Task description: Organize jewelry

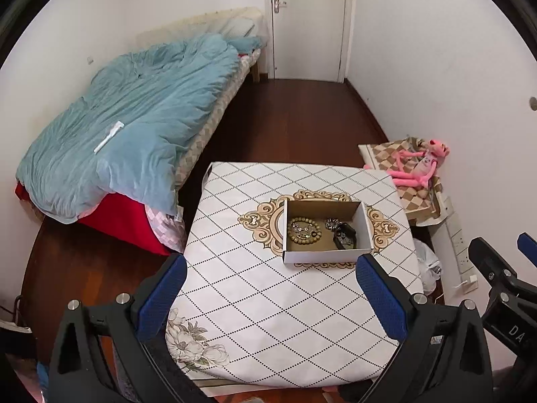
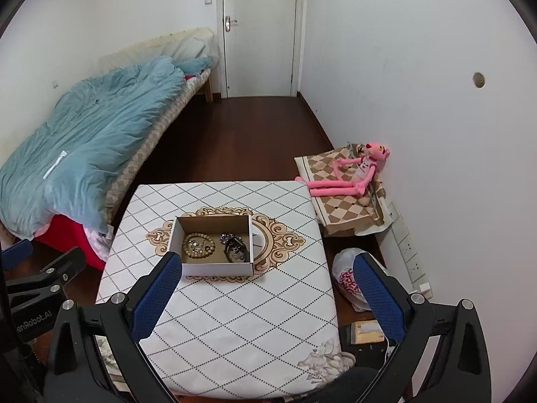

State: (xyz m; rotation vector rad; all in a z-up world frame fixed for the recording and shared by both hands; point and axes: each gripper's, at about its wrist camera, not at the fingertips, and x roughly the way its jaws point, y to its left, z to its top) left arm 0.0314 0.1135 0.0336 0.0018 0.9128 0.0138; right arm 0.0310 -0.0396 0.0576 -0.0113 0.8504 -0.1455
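Cardboard box [image 1: 324, 231] sits open at the middle of the worktop [image 1: 268, 302], on the gold scroll medallion of its diamond-patterned white cloth. Inside the box, a ring of wooden beads [image 1: 303, 230] lies at the left with small metallic pieces within it, and a dark oval piece [image 1: 344, 234] lies at the right with a silvery cluster just above it; the right wrist view shows the same beads [image 2: 198, 247] and dark piece [image 2: 236, 250] in the box [image 2: 214, 245].

Left hand-held gripper [image 1: 272, 299] is spread wide in the lower part of its frame, blue pads [image 1: 161, 299] well apart, hovering over the near half of the worktop and holding nothing. Right hand-held gripper [image 2: 265, 297] is likewise spread wide and holds nothing; its left pad [image 2: 156, 299] lies near the box's front left corner in the frame, its right pad over the floor beyond the worktop's edge.

At upper left, a bed [image 1: 127, 127] carries a blue quilt. At right centre, a pink plush toy [image 2: 355, 171] lies on a checkered cloth by the wall, and a plastic bag [image 2: 345, 275] sits on the floor below it
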